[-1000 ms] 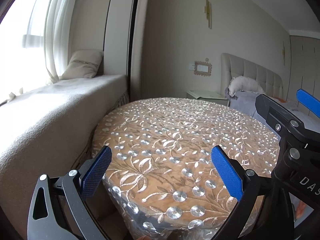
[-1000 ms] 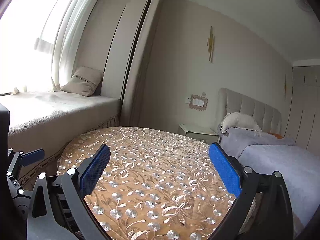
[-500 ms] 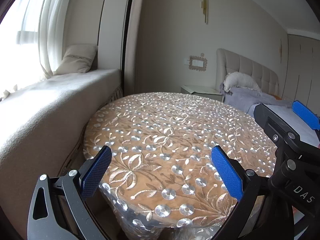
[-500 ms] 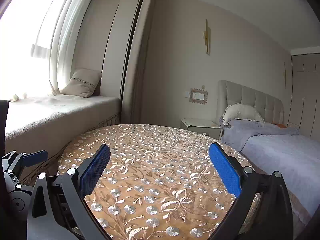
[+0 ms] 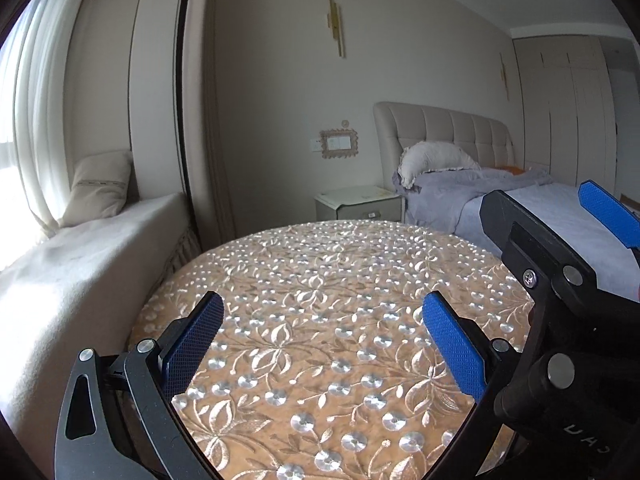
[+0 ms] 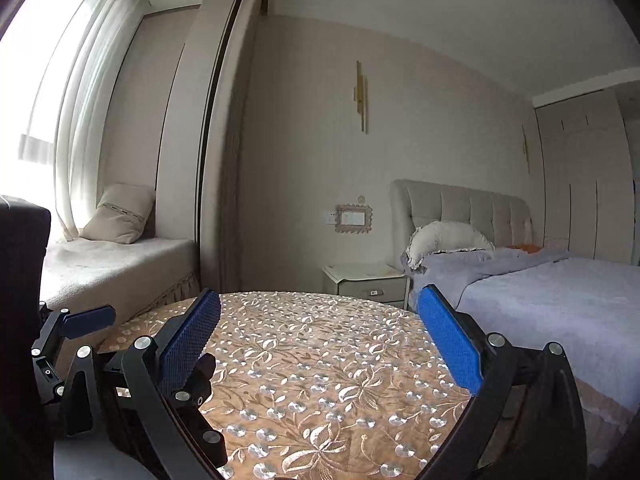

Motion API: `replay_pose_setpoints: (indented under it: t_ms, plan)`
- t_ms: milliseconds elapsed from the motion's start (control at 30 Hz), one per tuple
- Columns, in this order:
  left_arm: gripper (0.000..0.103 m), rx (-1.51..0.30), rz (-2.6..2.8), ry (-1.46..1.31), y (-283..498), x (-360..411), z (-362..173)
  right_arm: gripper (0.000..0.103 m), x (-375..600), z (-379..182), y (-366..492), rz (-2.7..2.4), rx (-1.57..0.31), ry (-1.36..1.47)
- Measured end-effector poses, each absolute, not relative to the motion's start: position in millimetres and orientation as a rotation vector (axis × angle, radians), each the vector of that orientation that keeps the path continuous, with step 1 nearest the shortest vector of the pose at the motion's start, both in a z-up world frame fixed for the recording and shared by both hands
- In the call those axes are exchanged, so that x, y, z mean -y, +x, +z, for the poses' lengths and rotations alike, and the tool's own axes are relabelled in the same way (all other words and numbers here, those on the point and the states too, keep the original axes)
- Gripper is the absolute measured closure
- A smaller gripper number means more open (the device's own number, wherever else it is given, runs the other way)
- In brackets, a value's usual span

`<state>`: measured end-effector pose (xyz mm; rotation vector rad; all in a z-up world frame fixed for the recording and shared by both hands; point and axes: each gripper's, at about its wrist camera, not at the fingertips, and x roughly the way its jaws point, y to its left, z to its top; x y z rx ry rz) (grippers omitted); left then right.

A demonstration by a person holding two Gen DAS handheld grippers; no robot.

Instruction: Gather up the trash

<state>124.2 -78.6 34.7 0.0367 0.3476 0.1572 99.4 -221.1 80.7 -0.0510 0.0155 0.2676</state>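
No trash shows in either view. My left gripper (image 5: 320, 312) is open and empty above the near edge of a round table (image 5: 328, 280) covered in a tan embroidered cloth. My right gripper (image 6: 318, 312) is open and empty above the same table (image 6: 312, 344). The right gripper also shows at the right of the left wrist view (image 5: 568, 256). The left gripper shows at the lower left of the right wrist view (image 6: 132, 344).
A padded window seat (image 5: 80, 264) with a cushion (image 5: 100, 188) runs along the left. A nightstand (image 5: 360, 204) stands behind the table. A bed (image 6: 552, 304) with grey bedding and a white pillow (image 6: 448, 240) lies to the right. Wardrobe doors (image 6: 580, 176) stand at the far right.
Both views have tilted up and swung right, so more of the wall, nightstand and bed shows. Both grippers stay open and empty.
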Motion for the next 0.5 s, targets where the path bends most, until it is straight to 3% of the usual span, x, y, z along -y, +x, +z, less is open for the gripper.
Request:
replay_pose_setpoints:
  t_ms: [267,500]
  plan:
    - [0.005,-0.434,0.206,0.039,155,59,43,0.005,210,85,107,0.198,-0.023,-0.062]
    - [0.005,-0.531,0.347,-0.046,60,-26,51,0.005,155,82,70,0.448,-0.019,-0.093]
